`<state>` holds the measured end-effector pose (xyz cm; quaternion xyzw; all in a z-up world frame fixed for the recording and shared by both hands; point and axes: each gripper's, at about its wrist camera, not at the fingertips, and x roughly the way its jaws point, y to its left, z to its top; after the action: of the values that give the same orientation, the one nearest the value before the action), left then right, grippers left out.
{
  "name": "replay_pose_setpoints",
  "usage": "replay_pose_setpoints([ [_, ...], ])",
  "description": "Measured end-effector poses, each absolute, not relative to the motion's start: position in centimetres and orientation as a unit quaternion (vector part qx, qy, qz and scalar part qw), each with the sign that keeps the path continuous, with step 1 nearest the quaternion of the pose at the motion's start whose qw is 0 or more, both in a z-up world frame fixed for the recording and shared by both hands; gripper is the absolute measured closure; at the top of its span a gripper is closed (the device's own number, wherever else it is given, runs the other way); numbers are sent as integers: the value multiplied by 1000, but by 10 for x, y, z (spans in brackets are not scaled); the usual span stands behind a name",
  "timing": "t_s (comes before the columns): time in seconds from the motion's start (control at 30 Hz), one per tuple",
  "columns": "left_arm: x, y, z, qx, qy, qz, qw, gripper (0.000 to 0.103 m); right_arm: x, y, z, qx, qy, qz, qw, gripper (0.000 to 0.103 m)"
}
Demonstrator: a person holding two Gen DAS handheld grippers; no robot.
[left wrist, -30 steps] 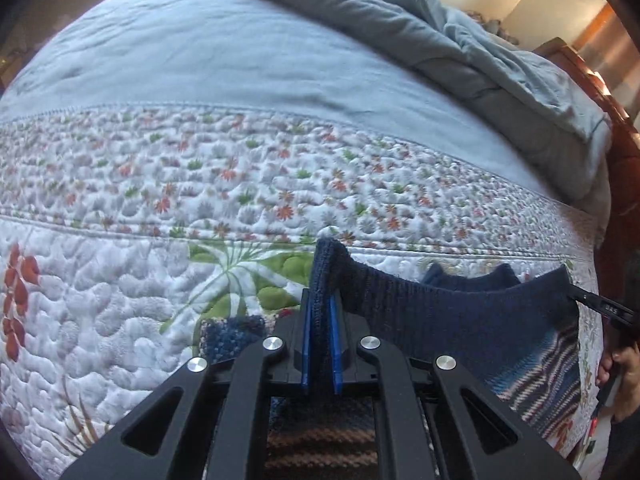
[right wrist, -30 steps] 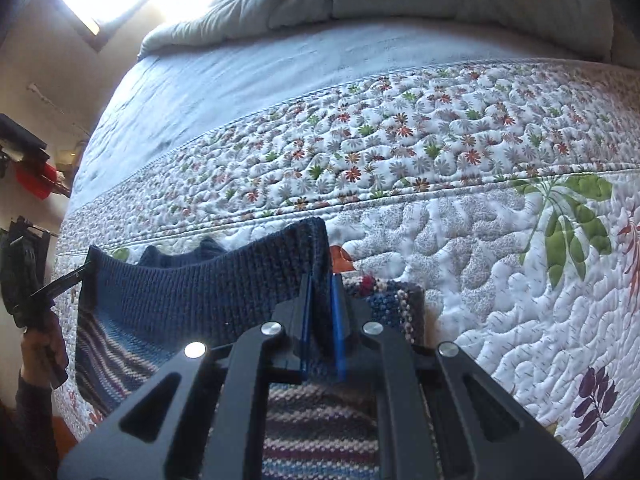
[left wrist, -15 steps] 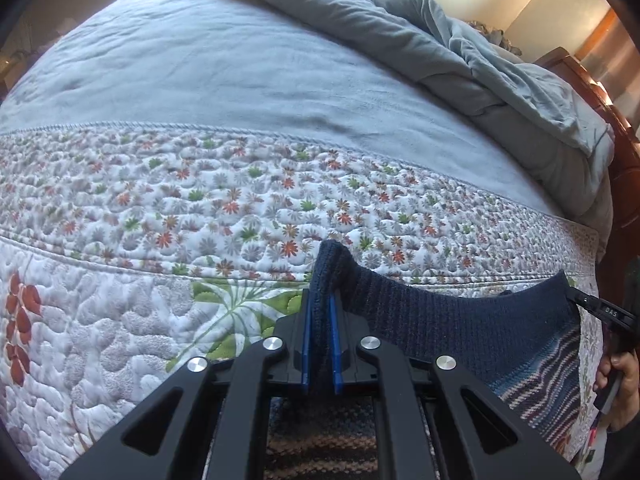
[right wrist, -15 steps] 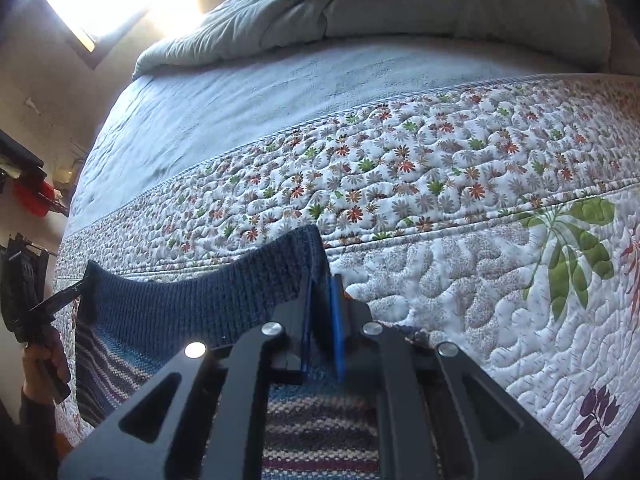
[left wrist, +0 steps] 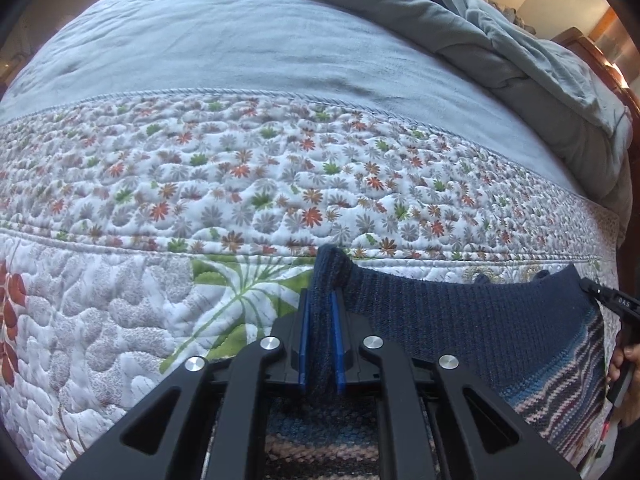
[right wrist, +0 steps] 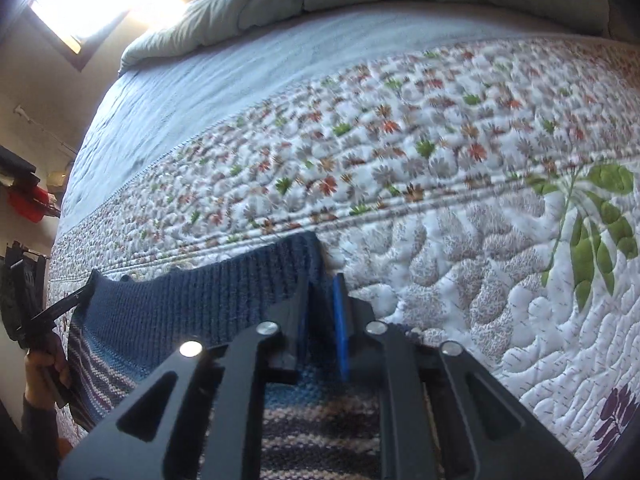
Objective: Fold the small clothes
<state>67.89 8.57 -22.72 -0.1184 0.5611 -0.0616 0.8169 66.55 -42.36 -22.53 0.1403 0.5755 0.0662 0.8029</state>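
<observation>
- Navy knitted sweater with striped lower body [left wrist: 460,320] hangs stretched between my two grippers above the bed; its ribbed dark-blue band is the taut top edge.
- My left gripper [left wrist: 320,336] has its blue-padded fingers [left wrist: 305,336] narrowed onto one corner of that band, the knit bunched up between them.
- My right gripper [right wrist: 322,320] pinches the opposite corner; I see one blue pad [right wrist: 341,320] pressed against the fabric.
- From the left wrist view, the right gripper's black tip [left wrist: 608,300] meets the sweater's far corner, with the holding hand [left wrist: 622,360] just below it.
- Striped rows of pink, blue and dark yarn fall beneath both grippers.
- White quilted floral bedspread [left wrist: 120,300] lies just beneath the sweater, a plain grey-blue sheet [left wrist: 240,40] beyond it.
- Rumpled grey duvet [left wrist: 520,40] sits heaped at the far end.
</observation>
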Motion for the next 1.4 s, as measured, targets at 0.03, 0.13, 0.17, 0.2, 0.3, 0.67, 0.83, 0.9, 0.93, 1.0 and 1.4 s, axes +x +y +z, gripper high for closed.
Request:
replay_pose_setpoints([
  [0.03, 679, 86, -226, -122, 561, -58, 816, 83, 664, -425, -225, 142, 573, 61, 805, 76],
  [0.13, 664, 98, -198, -143, 538, -58, 829, 79, 642, -431, -200, 134, 536, 68, 831, 74],
  [0.17, 650, 101, -181, -137, 517, -60, 843, 79, 623, -433, -186, 140, 518, 87, 840, 74],
  [0.2, 636, 101, -167, -132, 496, -67, 855, 78, 608, -434, -177, 140, 505, 98, 846, 74],
  [0.3, 568, 100, -139, -135, 445, -127, 876, 76, 544, -431, -158, 130, 481, 133, 857, 76],
  [0.67, 468, 97, -204, -113, 487, -142, 855, 79, 462, -466, -219, 175, 507, 88, 839, 90],
  [0.83, 466, 115, -220, -167, 488, -145, 844, 82, 454, -472, -210, 207, 504, 80, 835, 90],
  [0.9, 464, 116, -218, -170, 486, -148, 844, 82, 441, -472, -196, 215, 488, 85, 842, 84],
  [0.93, 462, 115, -216, -163, 484, -147, 847, 83, 433, -470, -191, 210, 482, 87, 846, 83],
  [1.0, 451, 107, -205, -132, 476, -139, 858, 71, 423, -461, -194, 191, 490, 89, 846, 78],
  [1.4, 375, 67, -144, 75, 412, -103, 902, 19, 354, -343, -162, 88, 451, 120, 880, 46],
])
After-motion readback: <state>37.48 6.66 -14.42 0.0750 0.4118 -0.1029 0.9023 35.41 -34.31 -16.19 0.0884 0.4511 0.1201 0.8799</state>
